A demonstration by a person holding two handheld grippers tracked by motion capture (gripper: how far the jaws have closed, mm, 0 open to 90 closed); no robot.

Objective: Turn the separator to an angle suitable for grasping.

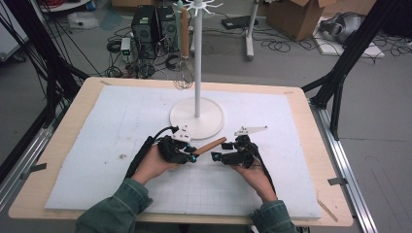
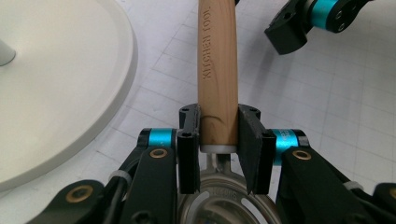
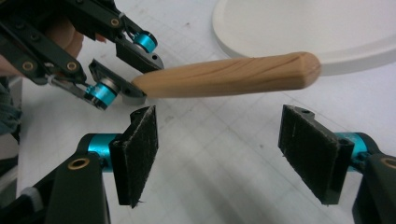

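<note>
Left claw (image 2: 218, 140) clamped on the metal-collar end of the wooden-handled utensil (image 2: 217, 70), handle held just above the bench (image 1: 63, 170) beside the white stand base (image 1: 197, 119). Right claw (image 3: 233, 154) open, empty — best closed squarely on the free end, near the tip.

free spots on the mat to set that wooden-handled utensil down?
Bare mat left of the left tool, out to the table's left edge, and right of the right tool toward the right edge. Crowded mid-table: stand base, wooden handle clamped in the left tool, right tool open beside it.
</note>
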